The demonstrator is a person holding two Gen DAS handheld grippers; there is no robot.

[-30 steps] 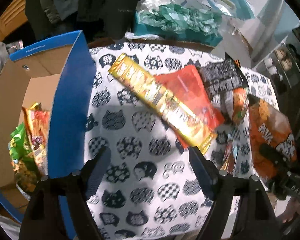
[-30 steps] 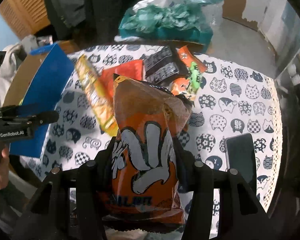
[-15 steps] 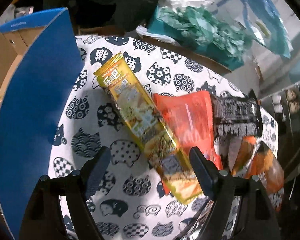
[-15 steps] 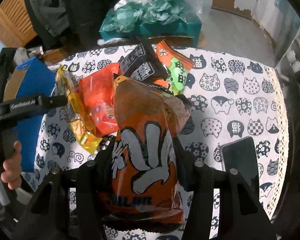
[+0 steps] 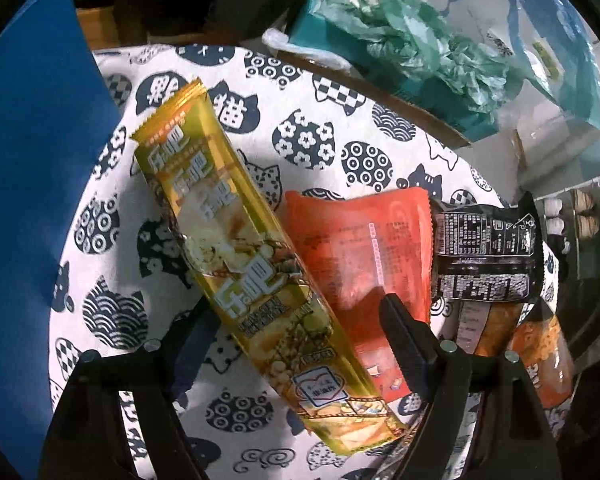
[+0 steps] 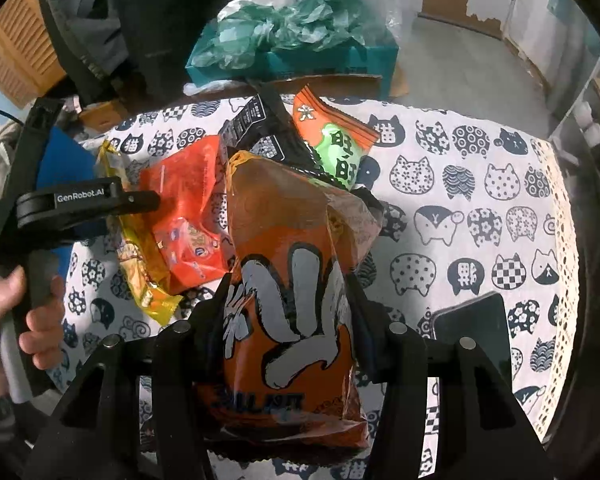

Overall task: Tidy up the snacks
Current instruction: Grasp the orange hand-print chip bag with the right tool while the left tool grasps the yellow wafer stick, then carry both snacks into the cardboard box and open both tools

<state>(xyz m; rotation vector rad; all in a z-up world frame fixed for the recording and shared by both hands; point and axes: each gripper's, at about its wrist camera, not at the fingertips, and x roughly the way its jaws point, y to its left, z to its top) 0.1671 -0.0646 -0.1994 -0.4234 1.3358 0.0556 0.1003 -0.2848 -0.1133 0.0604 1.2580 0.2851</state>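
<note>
My left gripper is open, its fingers on either side of a long yellow snack pack that lies on the cat-print tablecloth. A red pack lies to its right, then a black pack. My right gripper is shut on an orange chip bag, held above the table. In the right wrist view the left gripper hovers over the yellow pack and red pack; a black pack and an orange-green pack lie behind.
The blue flap of a cardboard box stands at the left. A teal box with green plastic bags sits beyond the table's far edge. A dark phone lies on the cloth at the right. The lace table edge is far right.
My left gripper has moved forward and down from beside the box until its fingers straddle the yellow pack. The right gripper still holds the chip bag and has drifted slightly.
</note>
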